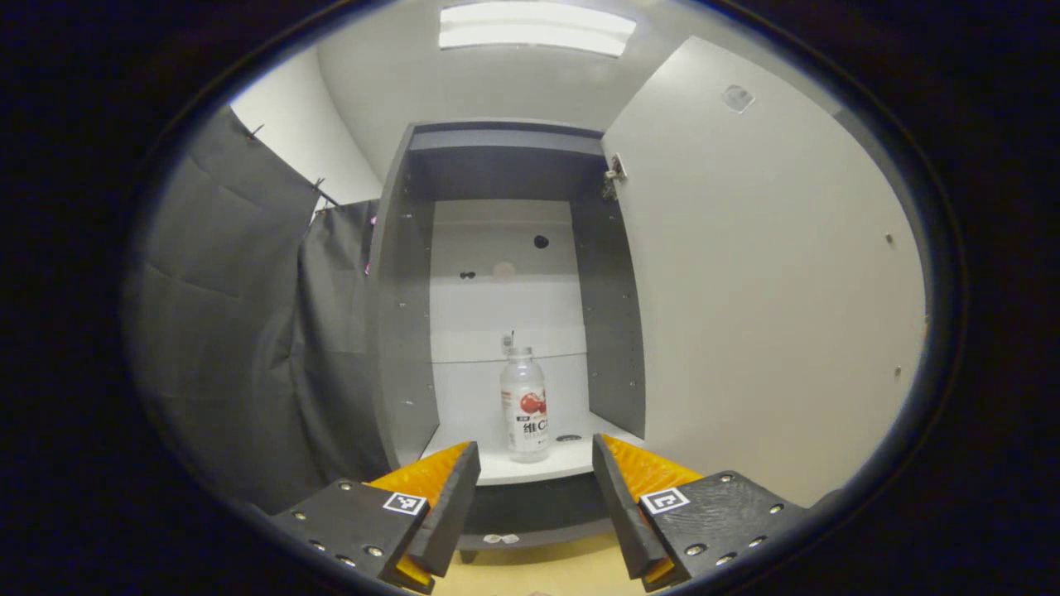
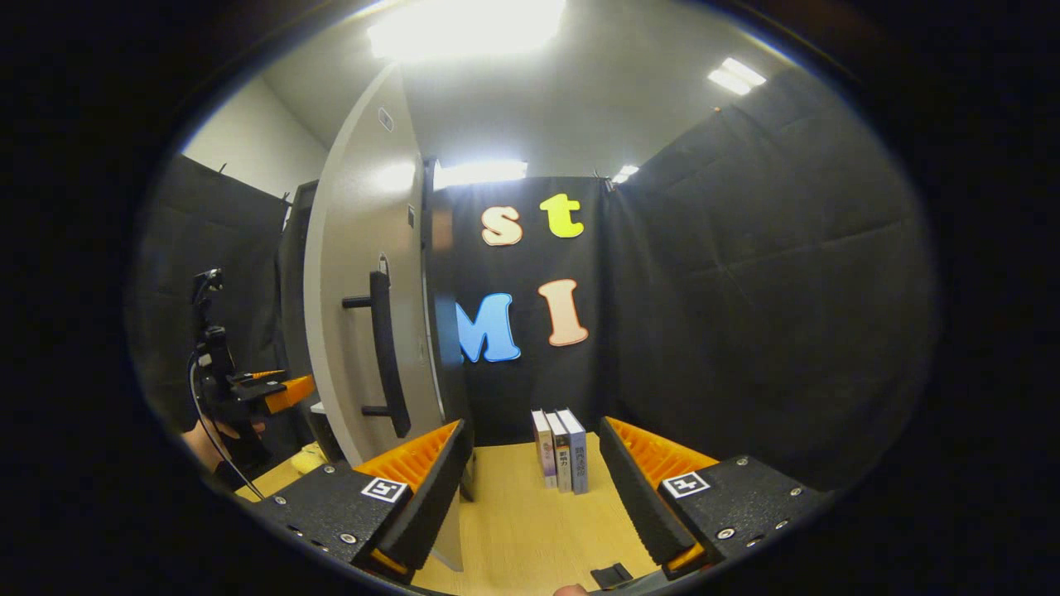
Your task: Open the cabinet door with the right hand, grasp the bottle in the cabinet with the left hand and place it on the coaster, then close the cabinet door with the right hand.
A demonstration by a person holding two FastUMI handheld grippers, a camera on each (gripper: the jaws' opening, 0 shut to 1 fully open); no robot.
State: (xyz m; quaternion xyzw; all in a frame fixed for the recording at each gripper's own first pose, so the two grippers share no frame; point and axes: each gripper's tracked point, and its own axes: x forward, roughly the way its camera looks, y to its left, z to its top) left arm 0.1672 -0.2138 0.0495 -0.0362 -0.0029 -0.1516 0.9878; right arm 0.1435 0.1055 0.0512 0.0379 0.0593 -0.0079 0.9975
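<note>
left gripper view: cabinet [image 1: 505, 165] stands open straight ahead, dark side walls, pale back panel. cabinet door [image 1: 770, 290] is swung out on the right, hinged at the cabinet's right front edge; its pale inner face runs from the hinge toward the camera. bottle [image 1: 524, 406] stands upright on the white bottom shelf [image 1: 513, 472], roughly centred between the side walls, touching neither, free room on both sides. a thin glass shelf edge crosses behind its neck. left gripper [image 1: 536, 468] is spread wide, nothing between the fingers; the bottle is in line with the gap but farther back, apart from both fingertips. the shelf's front edge lies between the gripper and the bottle. black cloth wall [image 1: 248, 331] hangs left of the cabinet.

right gripper view: right gripper [image 2: 534, 451] also spread wide and empty, held over the wooden tabletop [image 2: 530, 530]. the door's outer face is seen nearly edge-on at left, with its dark bar handle [image 2: 383, 352] mounted upright; the door's lower corner is just beside the gripper's left finger, contact cannot be told. three books [image 2: 561, 451] stand upright together on the table against the back wall, apart from the fingers, open tabletop in front of them. the left gripper is seen far left beyond the door, held by a hand [image 2: 207, 443].
</note>
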